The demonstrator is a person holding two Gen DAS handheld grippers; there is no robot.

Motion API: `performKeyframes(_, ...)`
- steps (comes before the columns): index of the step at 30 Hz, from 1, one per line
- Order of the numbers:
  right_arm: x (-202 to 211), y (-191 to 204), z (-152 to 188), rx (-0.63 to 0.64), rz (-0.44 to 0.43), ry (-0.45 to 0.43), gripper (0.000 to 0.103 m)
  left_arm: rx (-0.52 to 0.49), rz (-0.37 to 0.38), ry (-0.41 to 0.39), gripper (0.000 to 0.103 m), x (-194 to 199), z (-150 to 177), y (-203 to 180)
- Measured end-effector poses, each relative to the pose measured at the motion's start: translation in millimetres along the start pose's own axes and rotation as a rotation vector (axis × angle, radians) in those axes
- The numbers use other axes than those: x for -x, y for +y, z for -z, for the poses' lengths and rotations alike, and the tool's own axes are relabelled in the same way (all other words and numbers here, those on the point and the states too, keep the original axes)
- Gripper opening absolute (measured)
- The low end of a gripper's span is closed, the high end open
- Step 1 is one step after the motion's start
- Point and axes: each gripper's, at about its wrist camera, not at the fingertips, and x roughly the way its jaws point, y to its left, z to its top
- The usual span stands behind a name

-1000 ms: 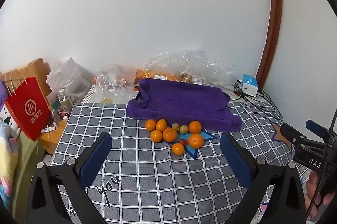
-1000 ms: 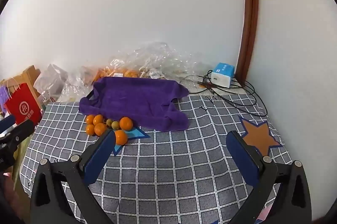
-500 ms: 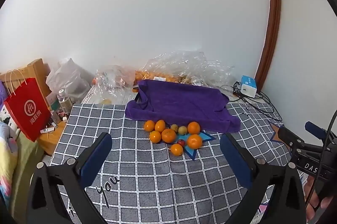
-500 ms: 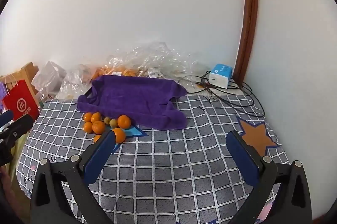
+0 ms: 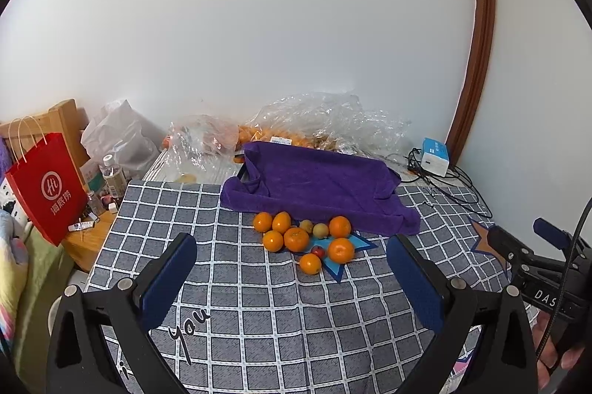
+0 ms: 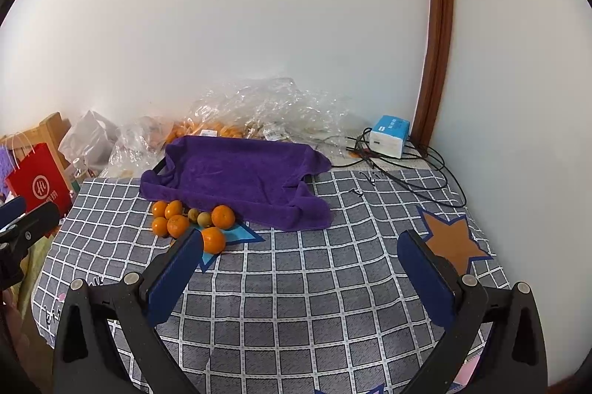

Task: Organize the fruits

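A cluster of several oranges (image 5: 296, 239), two small green-brown fruits (image 5: 320, 230) and one small red fruit (image 5: 317, 251) lies on the grey checked bedcover, just in front of a purple towel (image 5: 318, 184). The cluster also shows in the right wrist view (image 6: 177, 224), left of centre, with the towel (image 6: 240, 179) behind it. My left gripper (image 5: 292, 277) is open and empty, held above the cover short of the fruit. My right gripper (image 6: 301, 273) is open and empty, to the right of the fruit; it shows at the right edge of the left wrist view (image 5: 532, 246).
Clear plastic bags with more oranges (image 5: 325, 123) lie against the wall behind the towel. A blue-white box (image 5: 434, 157) with black cables sits at the back right. A red paper bag (image 5: 46, 190), a bottle and a wooden stand are off the left edge.
Both grippers have drawn slightly nearer the fruit and towel; the views shifted a little. Nothing on the bed has moved and both grippers stay open.
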Motion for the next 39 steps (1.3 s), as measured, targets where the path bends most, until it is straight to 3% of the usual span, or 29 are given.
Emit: performKeyframes(39, -4.4, 15.2, 5.4, 0.004, -0.012, 0.0, 0.103, 0.018, 0.009, -0.003, 0.103, 0.4, 8.1, 14.8)
